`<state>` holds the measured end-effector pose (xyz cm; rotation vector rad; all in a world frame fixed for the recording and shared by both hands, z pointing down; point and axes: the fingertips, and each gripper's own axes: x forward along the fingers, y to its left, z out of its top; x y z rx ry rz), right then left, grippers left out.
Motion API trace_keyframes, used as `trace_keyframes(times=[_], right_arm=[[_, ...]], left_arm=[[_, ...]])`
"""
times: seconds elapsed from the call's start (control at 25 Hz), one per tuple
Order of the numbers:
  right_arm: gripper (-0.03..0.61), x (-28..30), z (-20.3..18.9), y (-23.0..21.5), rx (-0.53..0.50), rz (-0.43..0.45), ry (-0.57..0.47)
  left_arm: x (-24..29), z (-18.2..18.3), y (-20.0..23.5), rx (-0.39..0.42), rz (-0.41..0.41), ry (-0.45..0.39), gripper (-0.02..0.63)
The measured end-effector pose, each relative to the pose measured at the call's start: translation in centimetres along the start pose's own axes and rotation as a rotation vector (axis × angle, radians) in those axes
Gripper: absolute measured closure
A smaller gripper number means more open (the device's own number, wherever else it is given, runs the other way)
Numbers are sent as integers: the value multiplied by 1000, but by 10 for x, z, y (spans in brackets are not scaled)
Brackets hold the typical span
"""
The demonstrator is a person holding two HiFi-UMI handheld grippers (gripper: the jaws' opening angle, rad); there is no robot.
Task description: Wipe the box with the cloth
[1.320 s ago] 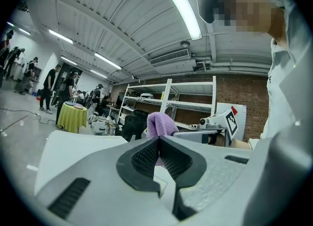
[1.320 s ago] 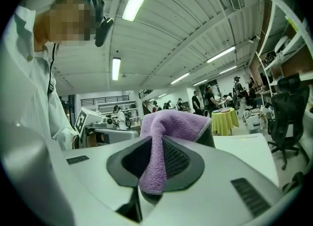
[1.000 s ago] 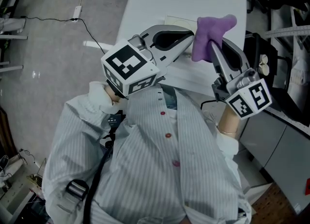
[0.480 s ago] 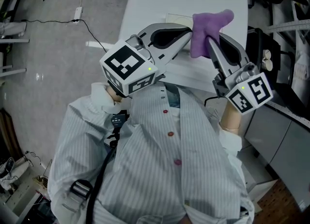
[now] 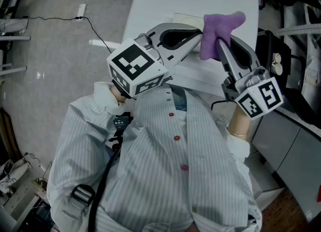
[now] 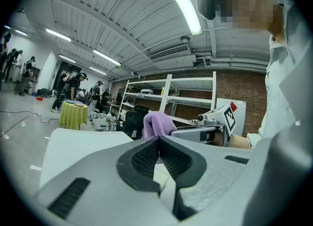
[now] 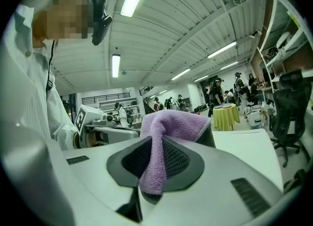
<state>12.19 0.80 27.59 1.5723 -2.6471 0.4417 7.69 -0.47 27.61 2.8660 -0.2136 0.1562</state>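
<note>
My right gripper [image 5: 219, 46] is shut on a purple cloth [image 5: 219, 29], which sticks up in a bunch above the jaws; in the right gripper view the cloth [image 7: 168, 122] hangs down between the dark pads [image 7: 178, 159]. Close on its left is my left gripper [image 5: 199, 37], shut and with nothing in it [image 6: 157, 143]. From the left gripper view I see the cloth [image 6: 157, 122] just beyond the jaw tips. Both grippers hover over a flat pale box [image 5: 183, 19] on the white table [image 5: 160, 0]; they hide most of the box.
The table's left edge [image 5: 131, 12] drops to a grey floor with a cable and power strip [image 5: 80, 11]. Dark furniture and a grey cabinet [image 5: 286, 140] stand at the right. Shelving [image 6: 166, 98] and distant people stand across the hall.
</note>
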Motion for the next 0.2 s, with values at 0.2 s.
trace_keyframes(times=[0.2], right_arm=[[520, 2, 2, 0, 0, 2, 1]], left_arm=[[0, 0, 0, -2, -8, 7, 601]])
